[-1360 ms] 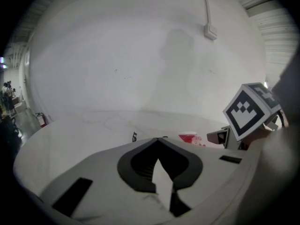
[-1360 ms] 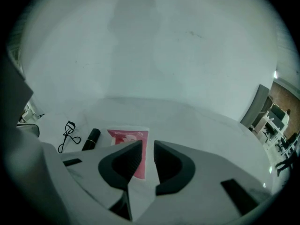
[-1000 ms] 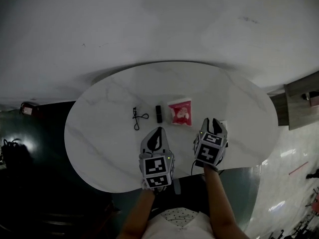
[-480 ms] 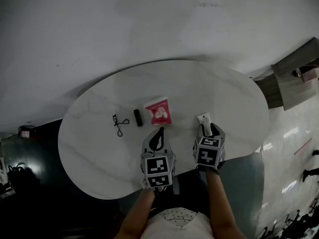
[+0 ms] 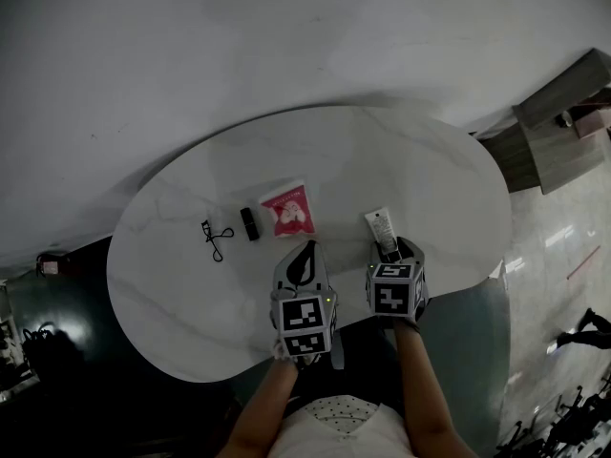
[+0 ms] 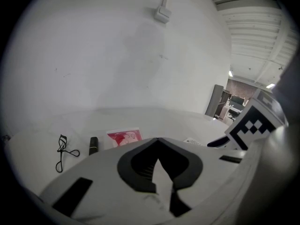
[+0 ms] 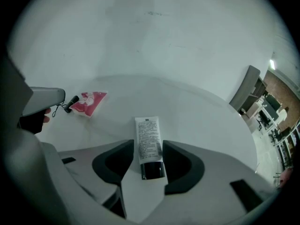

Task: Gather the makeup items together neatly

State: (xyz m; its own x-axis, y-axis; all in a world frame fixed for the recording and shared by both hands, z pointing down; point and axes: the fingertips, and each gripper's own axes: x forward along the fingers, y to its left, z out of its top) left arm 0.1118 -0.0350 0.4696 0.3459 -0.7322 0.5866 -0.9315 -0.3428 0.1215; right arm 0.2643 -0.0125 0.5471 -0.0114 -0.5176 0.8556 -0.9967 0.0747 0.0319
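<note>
Now white oval table (image 5: 401, 160) bears everything; right gripper (image 7: 148, 146), jaws just been opening, stands spread, pads off, straddling tube (image 7: 147, 131); left gripper (image 5: 303, 254) clenched, empty, just nearside of pink sachet (image 5: 288, 209); tube lies flat well right of sachet, long axis along right jaws, cap nearest them; eyelash curler (image 5: 213, 239), lipstick (image 5: 249, 223) left of sachet; right hand nearer tube than left

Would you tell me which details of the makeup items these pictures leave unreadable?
- Print on the white tube: too small and dim, right gripper view.
- Design on the pink sachet: too small in the head view, blurred in the left gripper view.
- What the small black stick is: too small and dark in every view.
</note>
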